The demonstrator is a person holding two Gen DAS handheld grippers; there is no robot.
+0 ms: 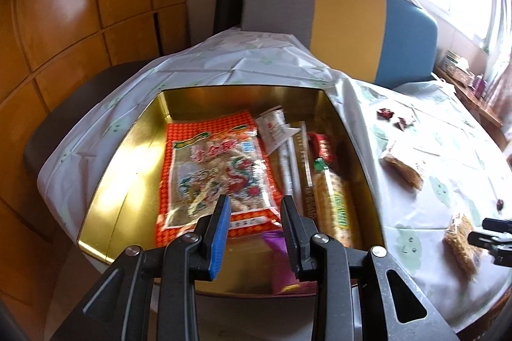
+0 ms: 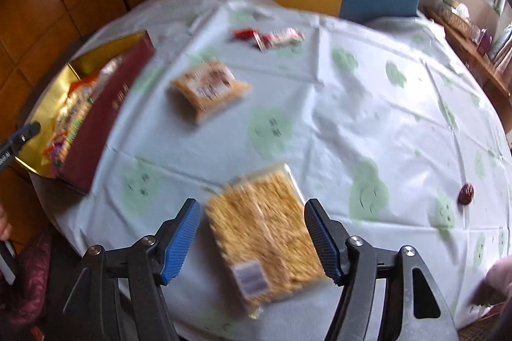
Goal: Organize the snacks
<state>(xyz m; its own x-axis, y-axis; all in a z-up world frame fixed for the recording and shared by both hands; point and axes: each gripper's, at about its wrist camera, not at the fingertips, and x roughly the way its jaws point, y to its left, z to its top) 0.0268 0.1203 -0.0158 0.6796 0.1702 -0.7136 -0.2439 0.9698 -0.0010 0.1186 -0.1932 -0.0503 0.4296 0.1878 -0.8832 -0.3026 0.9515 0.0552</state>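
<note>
Left wrist view: the left gripper hovers with fingers spread and empty over the gold tin, which holds an orange snack bag.

Right wrist view: the right gripper has fingers spread wide astride a noodle packet lying on the table, pads not touching it.

right gripper | jaws apart | astride noodle packet

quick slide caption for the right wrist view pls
Right gripper, jaws open, over a clear packet of yellow snacks on the tablecloth, with the tin off to the left.
</note>
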